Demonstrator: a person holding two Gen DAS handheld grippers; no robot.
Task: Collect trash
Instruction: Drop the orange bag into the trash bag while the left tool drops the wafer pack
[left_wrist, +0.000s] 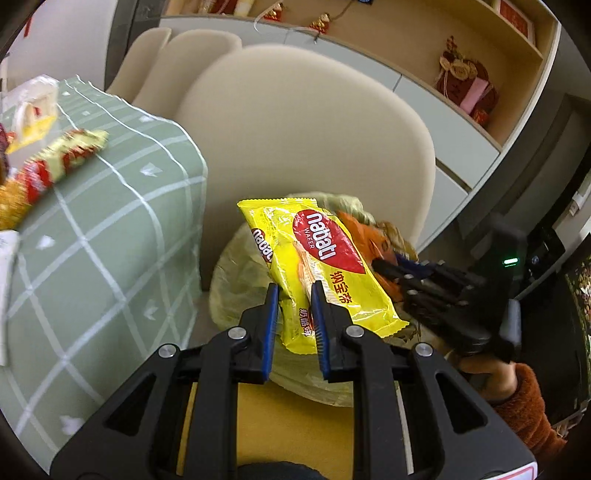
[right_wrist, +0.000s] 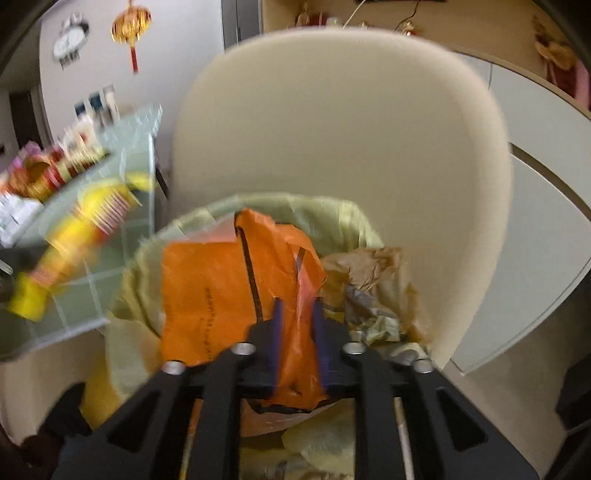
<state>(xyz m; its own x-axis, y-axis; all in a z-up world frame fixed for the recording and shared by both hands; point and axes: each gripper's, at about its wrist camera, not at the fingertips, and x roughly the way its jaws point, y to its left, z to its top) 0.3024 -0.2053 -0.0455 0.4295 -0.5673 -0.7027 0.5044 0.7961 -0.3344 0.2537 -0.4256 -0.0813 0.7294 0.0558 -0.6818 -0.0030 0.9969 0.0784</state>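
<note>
Left claw (left_wrist: 293, 290): clenched on glossy yellow wafer packet (left_wrist: 317, 266). Right claw (right_wrist: 298, 308): parted, crinkled orange wrapper (right_wrist: 221, 291) between pads, above lined bin (right_wrist: 332, 218).

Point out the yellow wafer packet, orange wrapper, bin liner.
yellow wafer packet (left_wrist: 325, 258): left wrist view, red logo patch.
orange wrapper (right_wrist: 210, 291): right wrist view, flat front face.
bin liner (right_wrist: 332, 214): right wrist view, far rim.

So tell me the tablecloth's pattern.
Green tablecloth with a white grid; clearest in the left wrist view.
</note>
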